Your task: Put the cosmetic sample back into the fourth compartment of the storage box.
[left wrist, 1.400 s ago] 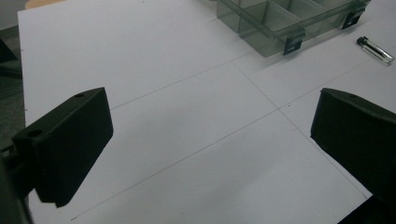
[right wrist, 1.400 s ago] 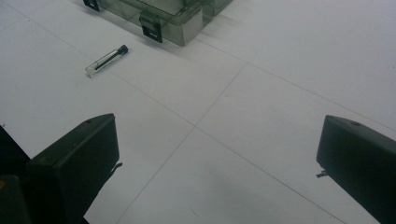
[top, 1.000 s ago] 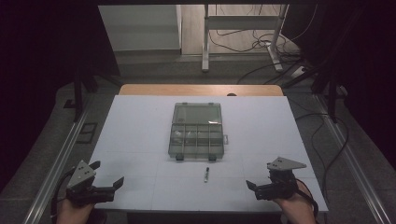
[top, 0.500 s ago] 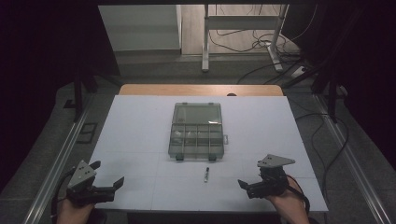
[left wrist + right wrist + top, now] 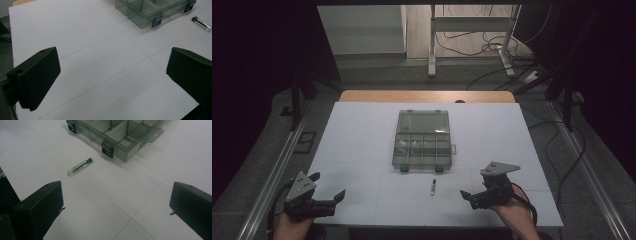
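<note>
Matt white table (image 5: 362, 145); clear, smoky, glossy plastic box (image 5: 422, 140); small clear tube (image 5: 79, 166), black cap, lying ahead of the right gripper's matt black jaws.

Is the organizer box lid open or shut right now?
Open. The organizer box has its lid folded back flat on the table, and its divided compartments are exposed in the right gripper view.

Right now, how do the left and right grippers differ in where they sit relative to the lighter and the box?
The right gripper sits close to the lighter, inside the table's near right area; the left gripper hangs at the near left corner, far from it. The compartment box lies nearer the right gripper. Both are open and hold nothing.
</note>
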Demonstrator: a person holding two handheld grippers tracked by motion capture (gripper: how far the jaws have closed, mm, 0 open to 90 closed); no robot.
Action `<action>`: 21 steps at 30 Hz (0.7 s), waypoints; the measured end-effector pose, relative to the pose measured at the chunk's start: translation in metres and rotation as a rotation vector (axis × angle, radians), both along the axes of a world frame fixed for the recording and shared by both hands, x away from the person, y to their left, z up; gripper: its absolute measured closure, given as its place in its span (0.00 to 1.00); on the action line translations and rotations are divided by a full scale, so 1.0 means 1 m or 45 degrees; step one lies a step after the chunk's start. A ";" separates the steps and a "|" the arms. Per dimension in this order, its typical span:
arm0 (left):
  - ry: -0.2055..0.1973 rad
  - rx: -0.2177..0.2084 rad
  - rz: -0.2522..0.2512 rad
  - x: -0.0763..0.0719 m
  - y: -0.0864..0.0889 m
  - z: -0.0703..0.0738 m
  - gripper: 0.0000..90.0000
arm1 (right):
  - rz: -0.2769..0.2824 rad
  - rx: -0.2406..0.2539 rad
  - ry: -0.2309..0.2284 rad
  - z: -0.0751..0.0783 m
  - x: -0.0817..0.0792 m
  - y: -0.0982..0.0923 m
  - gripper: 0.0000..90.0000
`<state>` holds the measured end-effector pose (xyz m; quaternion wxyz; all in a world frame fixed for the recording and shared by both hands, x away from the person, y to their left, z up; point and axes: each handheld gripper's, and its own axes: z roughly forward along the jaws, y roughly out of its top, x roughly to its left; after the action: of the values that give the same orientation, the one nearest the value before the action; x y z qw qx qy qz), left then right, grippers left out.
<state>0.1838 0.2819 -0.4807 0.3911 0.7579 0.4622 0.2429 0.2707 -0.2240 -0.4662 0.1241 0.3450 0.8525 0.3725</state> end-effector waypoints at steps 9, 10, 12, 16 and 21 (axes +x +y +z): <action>-0.002 0.007 -0.003 0.000 0.000 0.000 0.00 | 0.014 -0.016 -0.021 -0.001 0.007 0.016 0.00; -0.002 0.007 -0.003 0.000 0.000 0.000 0.00 | 0.014 -0.016 -0.021 -0.001 0.007 0.016 0.00; -0.001 0.007 -0.004 0.000 -0.001 0.000 0.00 | 0.017 -0.009 -0.009 -0.002 0.010 0.019 0.00; -0.001 0.008 -0.005 0.000 0.000 0.000 0.00 | 0.021 -0.032 0.009 -0.004 0.012 0.025 0.00; 0.000 0.012 -0.007 0.000 -0.001 0.000 0.00 | 0.027 -0.064 0.048 -0.008 0.014 0.034 0.00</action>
<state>0.1840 0.2809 -0.4806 0.3882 0.7609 0.4589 0.2443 0.2849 -0.1902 -0.4741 0.1126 0.3396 0.8675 0.3457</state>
